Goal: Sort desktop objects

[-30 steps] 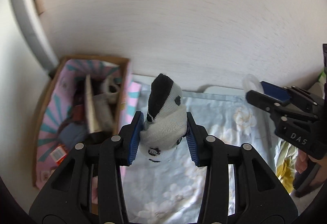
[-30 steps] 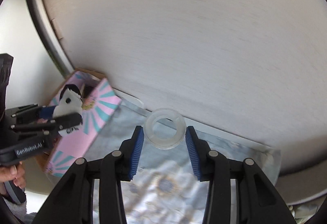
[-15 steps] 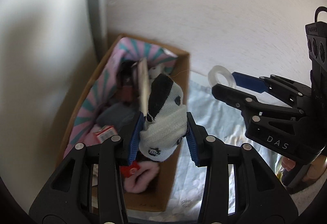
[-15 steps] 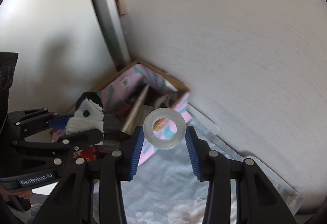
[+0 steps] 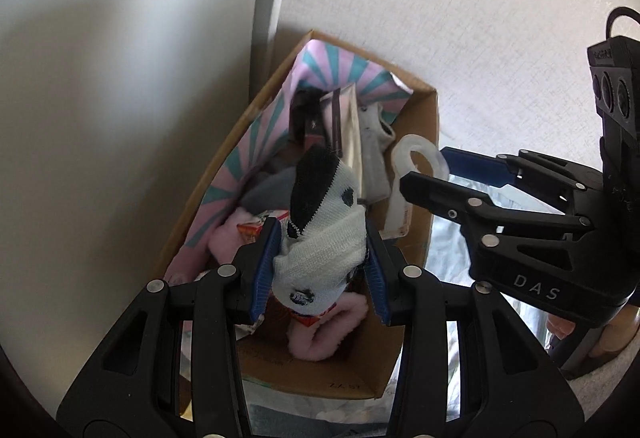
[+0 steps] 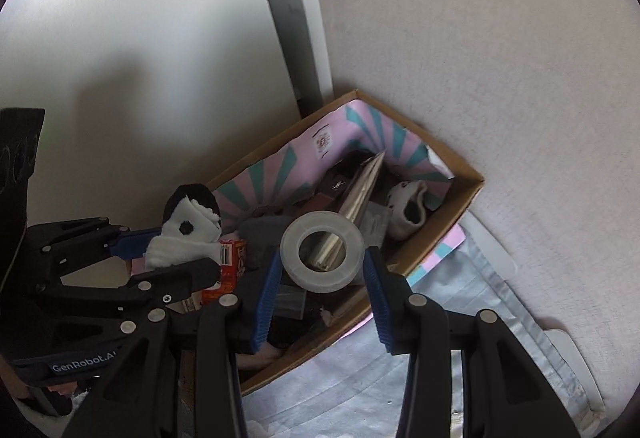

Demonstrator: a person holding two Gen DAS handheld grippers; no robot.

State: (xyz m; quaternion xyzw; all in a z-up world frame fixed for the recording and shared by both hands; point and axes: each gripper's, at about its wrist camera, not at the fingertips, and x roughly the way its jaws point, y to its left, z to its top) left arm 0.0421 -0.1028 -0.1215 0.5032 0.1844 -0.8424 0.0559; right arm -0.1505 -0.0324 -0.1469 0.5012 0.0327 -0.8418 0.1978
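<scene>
My left gripper [image 5: 320, 270] is shut on a rolled white sock with black patches [image 5: 320, 238] and holds it above the cardboard box [image 5: 424, 142] lined with pink and teal paper. My right gripper [image 6: 322, 290] is shut on a clear roll of tape [image 6: 322, 256] and holds it over the same box [image 6: 468, 194]. In the left wrist view the right gripper [image 5: 424, 174] with the tape [image 5: 416, 158] hangs over the box's right wall. In the right wrist view the left gripper [image 6: 168, 250] with the sock [image 6: 184, 234] is at the box's left end.
The box holds a pink cloth [image 5: 320, 338], a red packet [image 6: 230, 266], a silver foil pouch [image 6: 360, 194], a small white sock [image 6: 408, 206] and dark items. It stands in a corner against white walls [image 6: 480, 58], on a pale blue flowered cloth [image 6: 460, 318].
Both grippers have moved left from over the flowered cloth to above the box, each still holding its object. The right gripper with the tape has come closer to the left one.
</scene>
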